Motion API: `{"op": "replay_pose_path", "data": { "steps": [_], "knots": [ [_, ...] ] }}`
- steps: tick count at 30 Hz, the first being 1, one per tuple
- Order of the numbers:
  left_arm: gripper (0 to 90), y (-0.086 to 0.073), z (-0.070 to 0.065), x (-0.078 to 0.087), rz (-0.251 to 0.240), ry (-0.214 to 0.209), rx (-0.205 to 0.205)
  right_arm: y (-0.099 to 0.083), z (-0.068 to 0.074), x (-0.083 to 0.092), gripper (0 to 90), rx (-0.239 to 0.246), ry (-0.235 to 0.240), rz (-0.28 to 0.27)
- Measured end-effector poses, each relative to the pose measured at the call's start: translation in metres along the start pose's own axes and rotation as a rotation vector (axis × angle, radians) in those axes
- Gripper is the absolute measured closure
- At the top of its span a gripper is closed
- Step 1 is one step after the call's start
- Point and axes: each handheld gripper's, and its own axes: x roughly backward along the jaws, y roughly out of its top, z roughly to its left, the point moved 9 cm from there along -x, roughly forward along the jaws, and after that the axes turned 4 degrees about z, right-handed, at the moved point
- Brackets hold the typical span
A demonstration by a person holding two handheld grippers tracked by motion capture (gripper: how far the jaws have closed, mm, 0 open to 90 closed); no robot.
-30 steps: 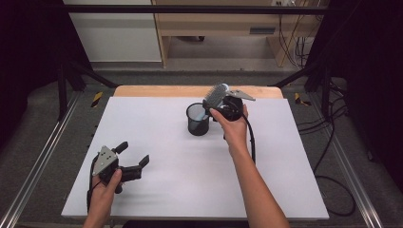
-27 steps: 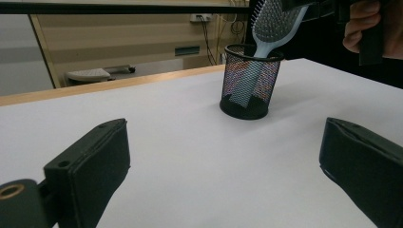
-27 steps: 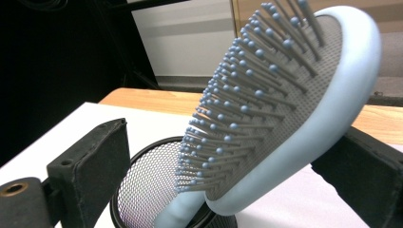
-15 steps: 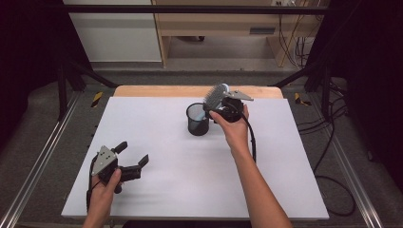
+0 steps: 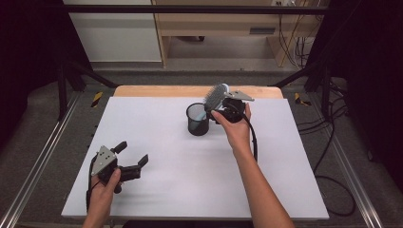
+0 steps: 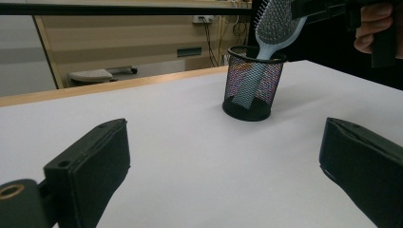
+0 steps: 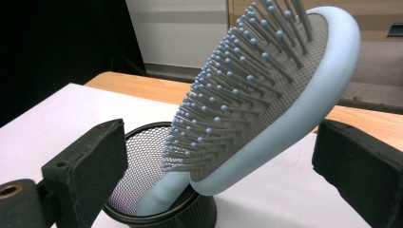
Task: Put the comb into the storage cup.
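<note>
Hairbrush (image 7: 266,104) stands handle-down in the mesh cup (image 5: 197,119), far centre of the worktop (image 5: 190,190), head leaning on the rim. Right hand-held gripper (image 5: 222,110) open around the head, apparently released. Left hand-held gripper (image 5: 131,156) open, idle near left.

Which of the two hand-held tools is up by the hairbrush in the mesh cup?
The right tool, open beside the brush leaning in the cup. The left tool rests far off, near the table's front edge.
</note>
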Motion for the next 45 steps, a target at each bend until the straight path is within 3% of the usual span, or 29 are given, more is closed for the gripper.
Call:
{"op": "replay_pose_path", "data": {
  "steps": [7,10,18,22,28,34,45],
  "knots": [
    [3.1,0.000,0.000,0.000,0.001,-0.001,-0.001,-0.002,0.002,0.002,4.9,0.039,-0.002,0.009],
    [3.1,0.000,0.000,0.000,0.002,0.000,0.000,0.000,0.000,0.006,6.7,0.063,-0.028,-0.006],
    [3.1,0.000,0.000,0.000,0.003,0.000,-0.001,-0.002,0.000,0.011,5.3,0.083,-0.006,-0.001],
    [3.1,0.000,0.000,0.000,0.001,0.000,0.000,-0.005,-0.003,0.014,5.7,0.143,-0.032,0.017],
    [3.1,0.000,0.000,0.000,0.001,0.000,0.000,-0.004,-0.002,0.018,5.3,0.129,-0.009,0.008],
    [3.1,0.000,0.001,0.000,0.001,0.002,0.002,-0.005,0.000,0.022,4.7,0.146,0.008,0.013],
    [3.1,0.000,0.005,0.001,-0.002,0.009,0.012,-0.003,-0.004,0.029,5.9,0.142,0.006,0.005]
  ]
}}
